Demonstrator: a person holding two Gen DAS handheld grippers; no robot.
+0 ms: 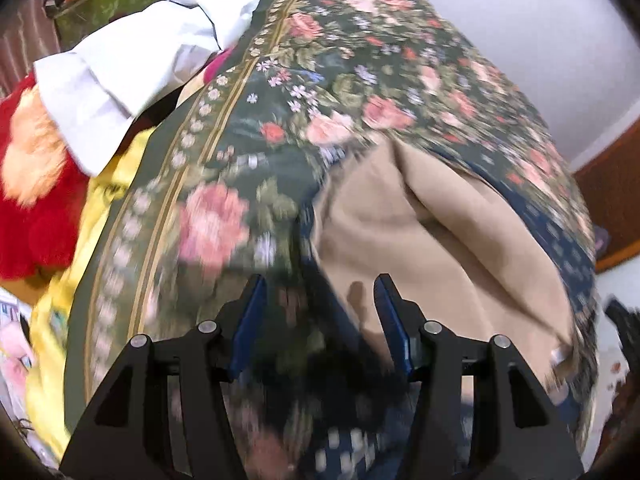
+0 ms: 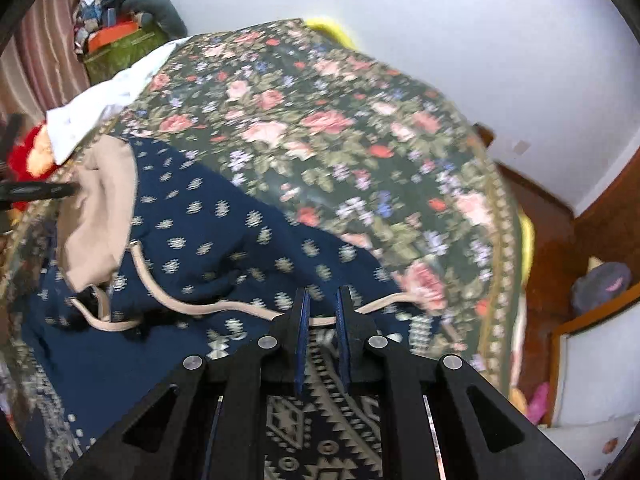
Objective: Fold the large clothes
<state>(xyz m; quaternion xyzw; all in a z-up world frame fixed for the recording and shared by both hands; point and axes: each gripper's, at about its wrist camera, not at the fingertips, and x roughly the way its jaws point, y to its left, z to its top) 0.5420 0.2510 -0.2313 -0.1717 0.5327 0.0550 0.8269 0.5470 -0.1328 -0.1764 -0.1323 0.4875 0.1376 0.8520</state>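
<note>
The navy garment [image 2: 224, 224] lies on the floral bed [image 2: 320, 120], lower left of the frame. The right tool [image 2: 323, 296] is closed on its hem; the left tool [image 1: 320, 284] hangs half-wide, empty, over the beige lining [image 1: 420, 232]. Next move, I think: the left must grip an edge.

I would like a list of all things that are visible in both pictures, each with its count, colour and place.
bedspread: one, dark green with pink roses, covers the bed.
navy garment: one, dark blue with pale motifs and beige trim, lies on the bedspread.
beige lining: one, tan, inner side of the navy garment.
white shirt: one, far left edge of the bed.
red plush toy: one, red and peach, left of the bed.
green box: one, far left corner.
left gripper: one, black with blue pads, open, above the beige lining.
right gripper: one, black, shut on the navy garment.
</note>
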